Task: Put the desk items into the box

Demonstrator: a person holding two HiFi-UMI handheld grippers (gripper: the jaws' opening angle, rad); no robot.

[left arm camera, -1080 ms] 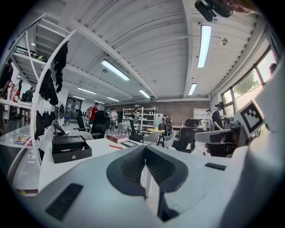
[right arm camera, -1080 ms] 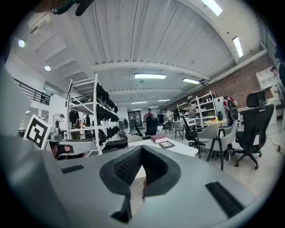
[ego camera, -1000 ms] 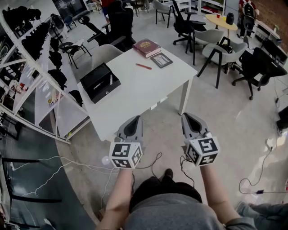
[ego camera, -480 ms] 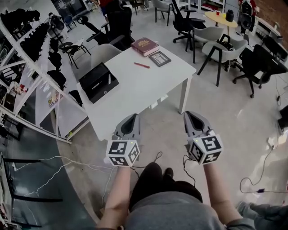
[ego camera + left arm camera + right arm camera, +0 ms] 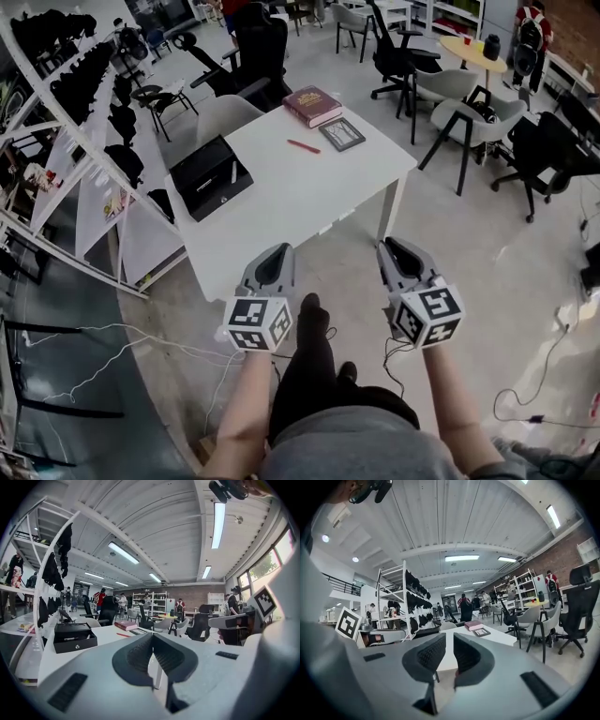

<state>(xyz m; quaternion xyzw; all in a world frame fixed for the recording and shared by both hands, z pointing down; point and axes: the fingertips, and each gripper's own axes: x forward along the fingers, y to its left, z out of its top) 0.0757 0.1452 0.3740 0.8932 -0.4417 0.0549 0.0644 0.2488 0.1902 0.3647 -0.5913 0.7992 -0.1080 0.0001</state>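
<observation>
Book [image 5: 312,104], pen [image 5: 303,146] and frame [image 5: 341,134] are lying on the table [image 5: 309,202] outside the black box [image 5: 210,176]; left gripper [image 5: 274,255] is hovering short of it, jaws together, right gripper [image 5: 394,249] likewise, its empty jaws having just been opening, likely readying a grasp.

The right gripper [image 5: 449,640], its empty fingers just opening, faces the white table [image 5: 506,638].
</observation>
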